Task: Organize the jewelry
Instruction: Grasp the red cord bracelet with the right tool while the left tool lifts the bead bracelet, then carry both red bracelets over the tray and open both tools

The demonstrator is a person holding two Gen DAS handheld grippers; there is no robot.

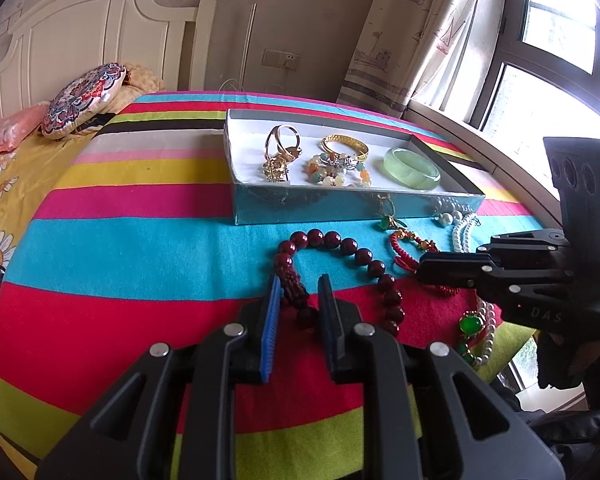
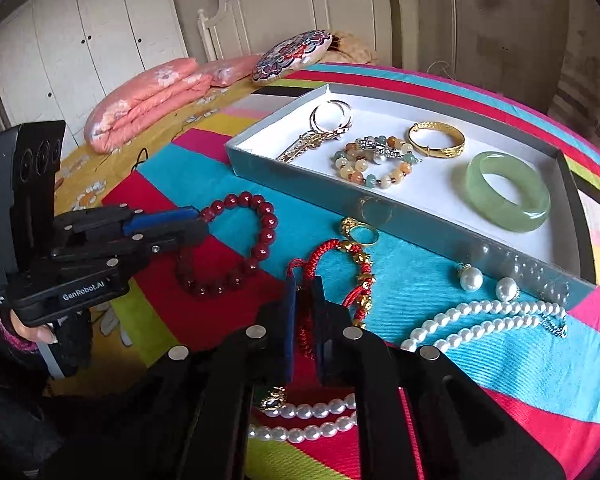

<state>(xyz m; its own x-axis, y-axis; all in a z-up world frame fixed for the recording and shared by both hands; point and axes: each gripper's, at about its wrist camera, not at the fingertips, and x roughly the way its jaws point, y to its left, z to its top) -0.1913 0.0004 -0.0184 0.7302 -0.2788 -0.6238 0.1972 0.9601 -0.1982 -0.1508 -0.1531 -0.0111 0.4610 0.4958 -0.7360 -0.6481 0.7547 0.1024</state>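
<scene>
Red-bead bracelet (image 1: 340, 272) between left gripper (image 1: 300, 300) pads, gripped.

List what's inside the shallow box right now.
Inside the box: green bangle, gold bangle, mixed-stone bead bracelet, gold rings and a gold clip-like piece. The near wall hides nothing obvious.

**Black handheld grippers with blue pads**

Both tools are matte black plastic with angular linkage arms fastened by round silver pins. The left gripper (image 2: 188, 226) has blue ribbed finger pads, white "GenRobot.AI" lettering on its side and an upright black block with three round recesses. The right gripper (image 2: 304, 312) has dark blue pads. The hand (image 2: 36, 334) wears a dark sleeve with a pink knitted cuff.
</scene>
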